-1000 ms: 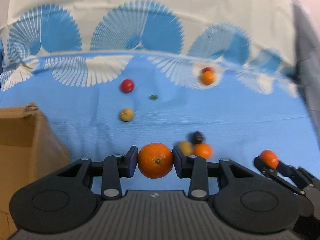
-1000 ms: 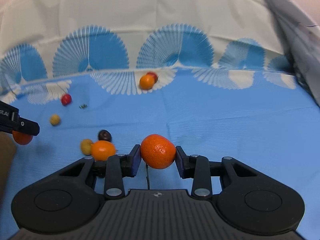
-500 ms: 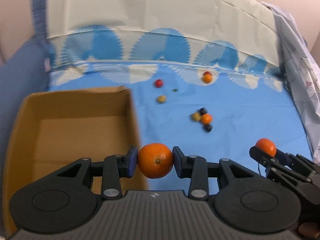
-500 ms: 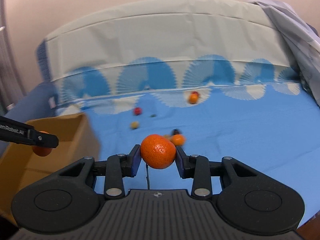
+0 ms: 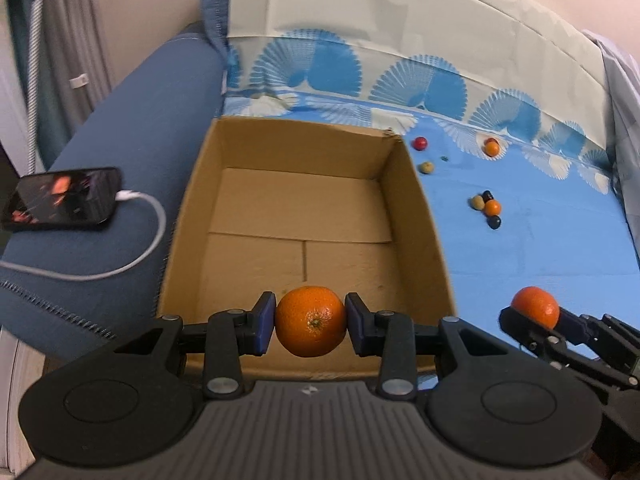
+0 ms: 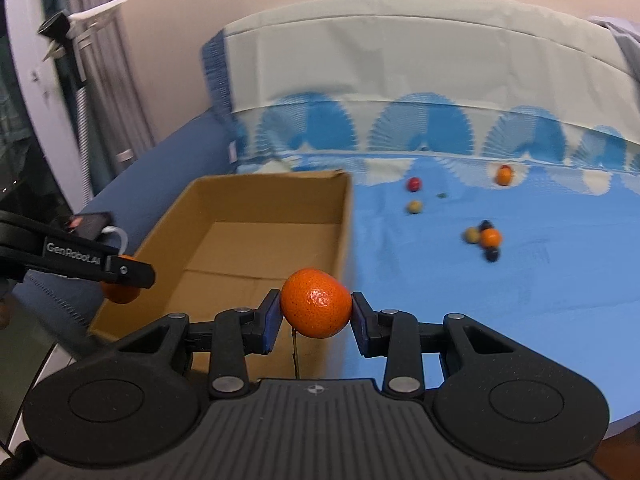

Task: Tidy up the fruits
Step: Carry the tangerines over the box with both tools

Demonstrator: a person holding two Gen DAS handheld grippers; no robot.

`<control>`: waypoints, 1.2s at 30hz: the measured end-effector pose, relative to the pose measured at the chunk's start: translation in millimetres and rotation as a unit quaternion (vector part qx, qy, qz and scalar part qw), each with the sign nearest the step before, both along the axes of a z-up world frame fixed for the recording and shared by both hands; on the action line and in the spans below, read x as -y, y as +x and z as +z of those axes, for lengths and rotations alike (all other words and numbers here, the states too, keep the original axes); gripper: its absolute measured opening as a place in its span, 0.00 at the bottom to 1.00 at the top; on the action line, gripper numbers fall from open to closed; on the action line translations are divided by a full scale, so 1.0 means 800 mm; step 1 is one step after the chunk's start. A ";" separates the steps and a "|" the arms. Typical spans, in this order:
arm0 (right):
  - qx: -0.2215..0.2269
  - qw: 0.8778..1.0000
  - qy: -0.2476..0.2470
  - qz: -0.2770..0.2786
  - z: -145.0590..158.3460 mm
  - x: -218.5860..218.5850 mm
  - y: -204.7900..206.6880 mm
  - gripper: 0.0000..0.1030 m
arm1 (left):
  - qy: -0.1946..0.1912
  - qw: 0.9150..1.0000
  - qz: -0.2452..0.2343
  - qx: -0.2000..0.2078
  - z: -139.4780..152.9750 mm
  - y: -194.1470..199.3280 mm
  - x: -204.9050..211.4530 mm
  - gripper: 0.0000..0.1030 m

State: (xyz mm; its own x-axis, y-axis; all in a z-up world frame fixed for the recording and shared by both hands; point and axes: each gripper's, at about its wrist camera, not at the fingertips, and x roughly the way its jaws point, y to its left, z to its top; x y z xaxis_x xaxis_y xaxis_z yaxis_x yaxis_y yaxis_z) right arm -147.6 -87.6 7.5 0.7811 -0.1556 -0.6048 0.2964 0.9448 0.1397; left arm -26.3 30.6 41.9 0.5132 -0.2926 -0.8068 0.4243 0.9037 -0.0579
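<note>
Between the blue pads of the left gripper (image 5: 310,323) sits an orange (image 5: 310,321), clamped on both sides and hanging over the near edge of the open cardboard box (image 5: 296,216), whose floor is bare. The right gripper (image 6: 316,316) likewise pinches a second orange (image 6: 316,303), held just right of the box's near right corner, above the blue sheet (image 6: 500,300). Farther out on that sheet lie the loose fruits: a small cluster (image 5: 488,208), a red one (image 5: 420,143) and a yellowish one (image 5: 426,167) near the box's far corner, and an orange pair (image 5: 492,147) by the fan-patterned border; a phone (image 5: 60,199) on a white cable rests on the sofa arm (image 5: 132,128) left of the box.
</note>
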 end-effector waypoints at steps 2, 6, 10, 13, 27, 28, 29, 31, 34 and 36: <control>-0.005 1.000 -0.003 0.010 0.000 -0.016 0.007 0.37 | -0.003 1.000 0.004 0.001 0.001 -0.002 -0.014 0.41; -0.014 0.999 -0.010 0.028 0.001 -0.041 0.020 0.37 | -0.011 1.000 0.014 0.000 0.001 0.000 -0.038 0.41; -0.018 0.999 -0.017 0.038 0.001 -0.052 0.032 0.37 | -0.017 1.000 0.024 -0.010 -0.003 0.010 -0.048 0.41; -0.021 0.999 -0.019 0.042 0.000 -0.056 0.041 0.37 | -0.017 0.999 0.025 -0.014 -0.007 0.017 -0.051 0.41; -0.046 0.998 -0.024 0.047 -0.038 -0.033 0.108 0.37 | 0.011 0.999 0.010 -0.030 -0.052 0.073 -0.012 0.41; -0.047 0.997 -0.024 0.047 -0.042 -0.031 0.114 0.37 | 0.014 0.999 0.008 -0.030 -0.056 0.078 -0.007 0.41; -0.050 0.997 -0.024 0.047 -0.046 -0.028 0.120 0.37 | 0.017 0.999 0.005 -0.030 -0.061 0.083 -0.001 0.41; -0.056 0.997 -0.024 0.048 -0.054 -0.022 0.132 0.37 | 0.023 0.999 0.000 -0.030 -0.071 0.092 0.008 0.41; -0.067 0.996 -0.023 0.051 -0.068 -0.013 0.151 0.37 | 0.034 0.999 -0.005 -0.034 -0.088 0.107 0.022 0.41; -0.075 0.995 -0.022 0.053 -0.078 -0.009 0.163 0.37 | 0.040 0.998 -0.007 -0.040 -0.100 0.116 0.028 0.41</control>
